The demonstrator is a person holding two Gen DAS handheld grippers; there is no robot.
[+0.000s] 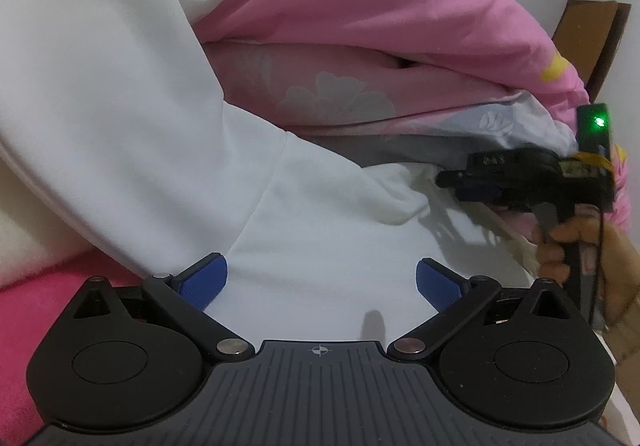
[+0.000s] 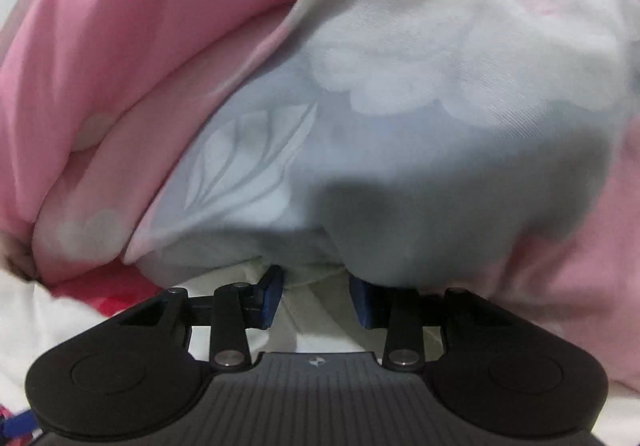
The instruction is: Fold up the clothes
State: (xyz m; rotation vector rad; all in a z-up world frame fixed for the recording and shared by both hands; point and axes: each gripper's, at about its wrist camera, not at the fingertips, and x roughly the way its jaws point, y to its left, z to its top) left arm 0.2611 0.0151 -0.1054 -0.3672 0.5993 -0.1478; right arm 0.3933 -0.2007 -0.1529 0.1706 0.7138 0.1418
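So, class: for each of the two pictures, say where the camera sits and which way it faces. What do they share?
Left wrist view: on the left gripper, facing forward and down over the white fabric garment toward the pink floral quilt; open blue fingers, plus the right gripper and hand.
Right wrist view: on the right gripper, close to the quilt's grey-blue patch; garment fabric between its fingers.
Shared: garment, quilt, right gripper.

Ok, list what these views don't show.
Right wrist view: whether the right gripper grips the white garment; blur, and the quilt overhangs its jaws.
Left wrist view: garment's full outline, cut off by the left edge.
Left wrist view: right gripper's jaws, motion-blurred.
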